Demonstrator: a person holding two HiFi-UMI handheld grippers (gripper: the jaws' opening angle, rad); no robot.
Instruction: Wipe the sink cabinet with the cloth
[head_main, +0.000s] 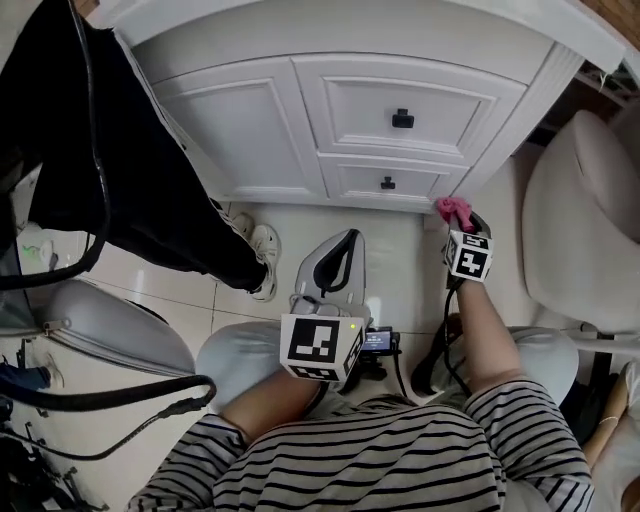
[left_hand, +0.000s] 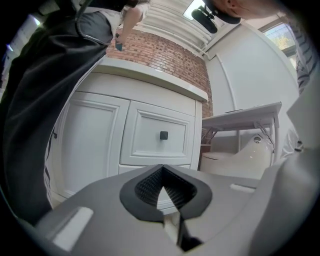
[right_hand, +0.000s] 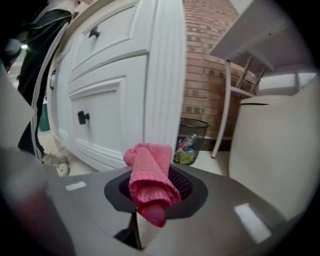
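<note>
The white sink cabinet (head_main: 340, 110) stands ahead, with a door at the left and two drawers with black knobs. My right gripper (head_main: 462, 222) is shut on a pink cloth (head_main: 453, 208), held at the cabinet's lower right corner post (right_hand: 162, 85). In the right gripper view the cloth (right_hand: 149, 182) is bunched between the jaws, just short of the post. My left gripper (head_main: 338, 262) hangs lower, in front of the cabinet's base, shut with nothing in it. The left gripper view looks up at the top drawer (left_hand: 159, 136).
A person in black trousers and white shoes (head_main: 262, 250) stands at the cabinet's left. A white toilet (head_main: 585, 220) sits at the right. A small bin (right_hand: 190, 140) with litter stands by the brick wall behind the cabinet. Cables (head_main: 90, 395) lie on the tiled floor at the left.
</note>
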